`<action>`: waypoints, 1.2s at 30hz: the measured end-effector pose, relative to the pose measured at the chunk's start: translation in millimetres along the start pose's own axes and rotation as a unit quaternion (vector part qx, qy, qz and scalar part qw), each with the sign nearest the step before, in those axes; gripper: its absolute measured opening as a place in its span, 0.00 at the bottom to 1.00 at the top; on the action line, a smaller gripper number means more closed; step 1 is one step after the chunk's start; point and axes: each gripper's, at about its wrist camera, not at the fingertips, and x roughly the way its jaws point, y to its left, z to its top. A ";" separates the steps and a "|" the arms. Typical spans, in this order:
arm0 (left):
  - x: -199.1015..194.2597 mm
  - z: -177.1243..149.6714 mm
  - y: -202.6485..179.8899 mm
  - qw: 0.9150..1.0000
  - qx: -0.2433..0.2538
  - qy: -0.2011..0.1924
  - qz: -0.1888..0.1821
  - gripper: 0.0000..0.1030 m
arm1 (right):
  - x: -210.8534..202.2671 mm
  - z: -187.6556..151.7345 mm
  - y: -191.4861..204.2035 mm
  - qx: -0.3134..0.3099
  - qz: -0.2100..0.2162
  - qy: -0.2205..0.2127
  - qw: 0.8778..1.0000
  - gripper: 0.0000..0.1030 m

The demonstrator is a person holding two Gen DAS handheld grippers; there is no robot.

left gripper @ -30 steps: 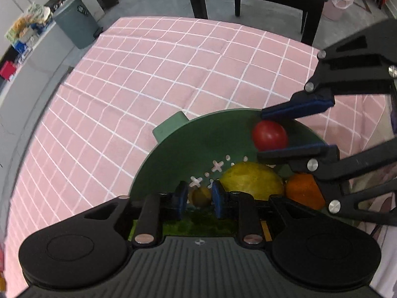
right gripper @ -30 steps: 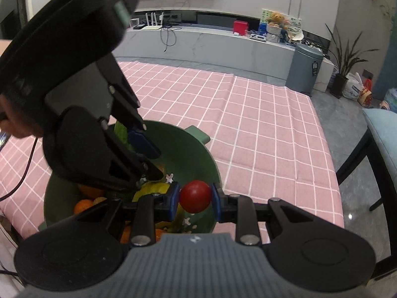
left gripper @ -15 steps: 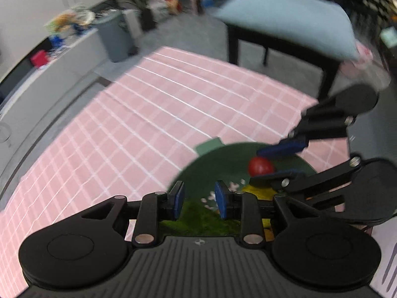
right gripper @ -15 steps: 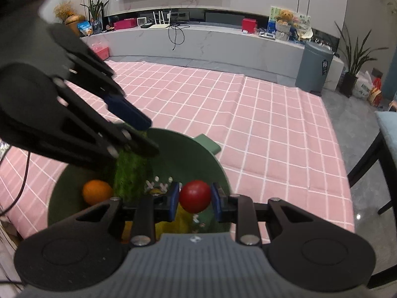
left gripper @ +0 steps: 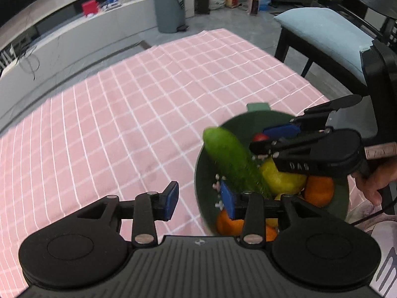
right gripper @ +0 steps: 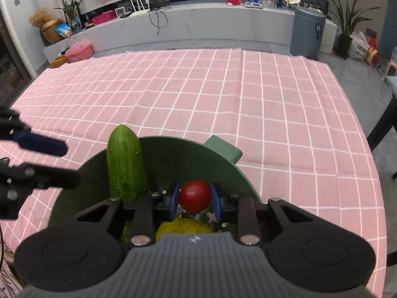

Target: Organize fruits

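Observation:
A dark green bowl (left gripper: 270, 121) (right gripper: 223, 159) sits on the pink checked tablecloth. It holds a cucumber (left gripper: 233, 161) (right gripper: 125, 164) leaning on the rim, a yellow fruit (left gripper: 282, 176) (right gripper: 183, 227) and oranges (left gripper: 318, 191). My left gripper (left gripper: 199, 200) is open and empty at the bowl's left rim, and its fingers (right gripper: 42, 144) show in the right wrist view. My right gripper (right gripper: 194, 200) is shut on a red tomato (right gripper: 194, 196) (left gripper: 260, 137) over the bowl, and it also shows in the left wrist view (left gripper: 280, 136).
The tablecloth (right gripper: 223, 94) stretches wide to the left and far side. A black chair with a blue cushion (left gripper: 330, 32) stands off the table's right. A grey bin (left gripper: 170, 10) and a low counter (right gripper: 198, 24) lie beyond.
My left gripper has opened, risen and shifted left off the bowl. The cucumber now leans free on the rim. The right gripper still holds the tomato.

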 end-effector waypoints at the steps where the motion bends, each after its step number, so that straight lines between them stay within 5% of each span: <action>1: 0.8 -2.9 1.7 1.000 -0.004 0.002 -0.001 0.46 | 1.6 0.4 0.7 -0.001 -0.006 0.000 1.000 0.24; 8: 6.5 -11.9 -1.5 1.000 -0.005 0.011 -0.009 0.46 | 2.0 1.3 1.4 0.008 -0.013 0.007 1.000 0.25; 14: -2.2 -14.8 -1.4 1.000 -0.014 0.004 -0.003 0.46 | -12.6 8.4 -4.8 0.026 -0.001 -0.004 1.000 0.43; 17: -18.3 -14.8 -2.6 1.000 -0.015 -0.015 0.004 0.46 | -29.4 12.2 -2.5 0.027 -0.004 -0.020 0.999 0.44; 22: -62.1 -20.6 -4.5 0.996 -0.023 -0.081 0.012 0.46 | -78.7 16.7 4.8 0.040 -0.010 -0.079 0.996 0.60; 28: -117.1 -41.8 -8.0 0.981 -0.057 -0.176 0.051 0.69 | -150.6 -1.7 27.8 0.050 -0.020 -0.173 0.983 0.85; 32: -143.4 -63.8 -11.9 0.967 -0.069 -0.230 0.089 0.85 | -187.7 -33.0 48.3 0.052 -0.034 -0.224 0.973 0.91; 36: -156.2 -84.2 -17.0 0.957 -0.075 -0.254 0.122 0.86 | -206.0 -69.1 68.0 0.067 -0.054 -0.250 0.964 0.93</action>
